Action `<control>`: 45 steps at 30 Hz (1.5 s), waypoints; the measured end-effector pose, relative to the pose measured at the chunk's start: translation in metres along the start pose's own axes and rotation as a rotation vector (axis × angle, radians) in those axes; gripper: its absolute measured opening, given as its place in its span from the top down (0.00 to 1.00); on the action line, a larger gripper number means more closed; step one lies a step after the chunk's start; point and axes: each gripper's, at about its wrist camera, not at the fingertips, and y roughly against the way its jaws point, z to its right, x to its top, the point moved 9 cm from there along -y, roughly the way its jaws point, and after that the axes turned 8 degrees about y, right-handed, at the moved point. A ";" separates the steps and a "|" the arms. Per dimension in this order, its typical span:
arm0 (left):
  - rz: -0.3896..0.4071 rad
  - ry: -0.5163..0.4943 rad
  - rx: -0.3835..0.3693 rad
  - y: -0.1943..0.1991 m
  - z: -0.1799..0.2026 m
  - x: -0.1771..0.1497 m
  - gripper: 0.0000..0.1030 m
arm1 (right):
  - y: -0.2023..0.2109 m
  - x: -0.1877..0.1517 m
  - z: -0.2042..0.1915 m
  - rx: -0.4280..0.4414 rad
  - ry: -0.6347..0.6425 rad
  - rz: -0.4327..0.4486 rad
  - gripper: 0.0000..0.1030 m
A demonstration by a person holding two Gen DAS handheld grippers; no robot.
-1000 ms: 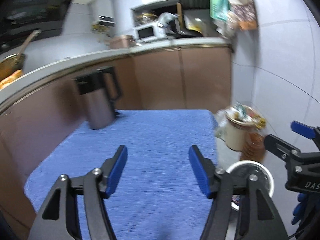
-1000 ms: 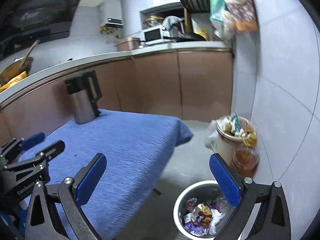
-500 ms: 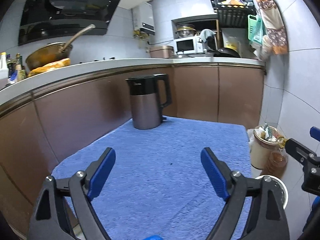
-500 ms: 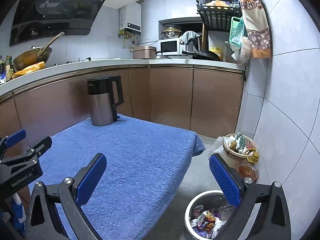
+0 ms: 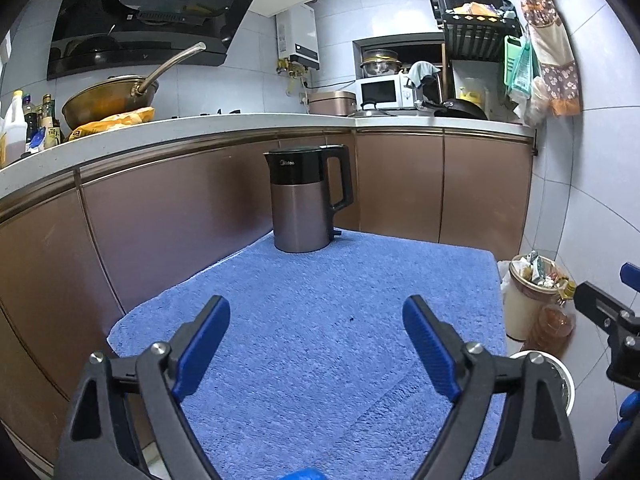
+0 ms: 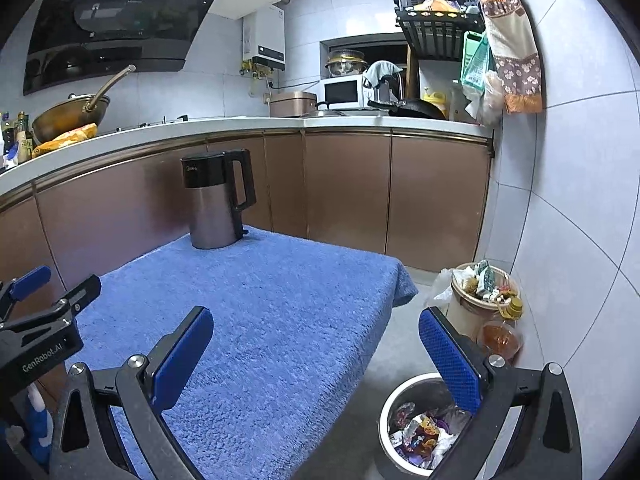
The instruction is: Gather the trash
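One view shows bin [image 6: 394, 408] contents, wrappers [image 6: 420, 434], other rim only

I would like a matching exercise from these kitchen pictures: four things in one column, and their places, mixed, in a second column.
Things:
1. kettle
2. wok
3. round bin
4. microwave

Places:
A. on the floor, wrappers inside
B. on the blue towel, upright
C. on the counter's far end, beside the hanging rack
D. on the stove under the black hood

Pairs: 1-B, 2-D, 3-A, 4-C
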 end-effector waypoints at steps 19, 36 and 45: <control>-0.090 -0.039 0.043 -0.047 -0.001 -0.028 0.15 | -0.053 -0.043 -0.037 0.091 0.037 -0.092 0.00; -0.105 -0.071 -0.019 -0.066 0.026 -0.027 0.15 | -0.051 -0.039 0.014 -0.001 -0.030 -0.071 0.00; -0.079 -0.052 -0.015 -0.062 0.017 -0.011 0.15 | -0.043 -0.033 0.034 -0.048 -0.051 -0.066 0.00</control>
